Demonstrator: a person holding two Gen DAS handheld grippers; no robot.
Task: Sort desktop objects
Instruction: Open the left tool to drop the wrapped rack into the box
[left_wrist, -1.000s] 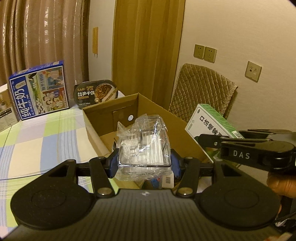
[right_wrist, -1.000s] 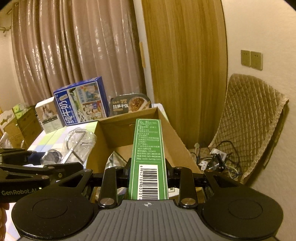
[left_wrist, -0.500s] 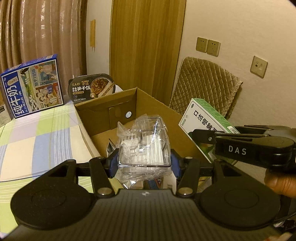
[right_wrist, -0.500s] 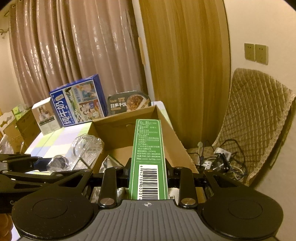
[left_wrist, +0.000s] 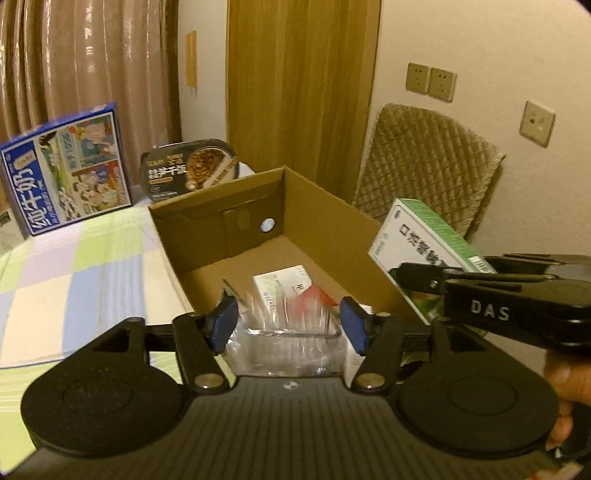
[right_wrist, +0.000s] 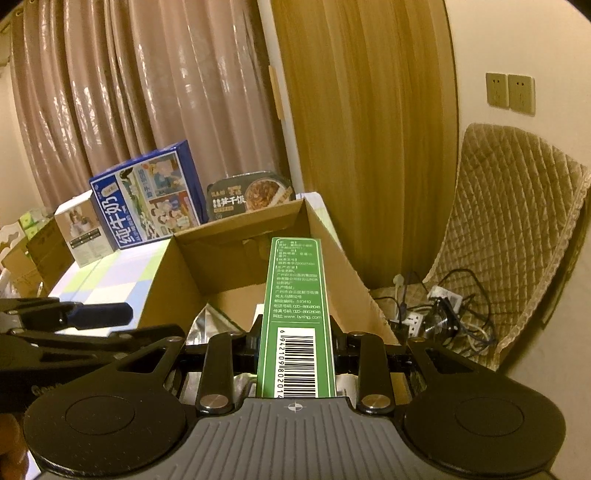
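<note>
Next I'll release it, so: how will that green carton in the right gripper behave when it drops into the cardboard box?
The green carton looks stiff and probably light. Long and narrow, it would likely tip flat in the cardboard box, not roll.

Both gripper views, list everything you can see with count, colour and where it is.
cardboard box: one, brown, open, on the table edge
clear plastic container: one, transparent, blurred, below the left gripper's parted pads, over the box
green carton: one, green and white, clamped in the right gripper above the box
small white packet: one, white and red, on the box floor
milk box: one, blue, upright at the table's back
meal tray: one, black, leaning behind the box
tablecloth: one, checked pastel
chair cushion: one, tan, quilted
left gripper: black, blue pads, just opened
right gripper: black
</note>
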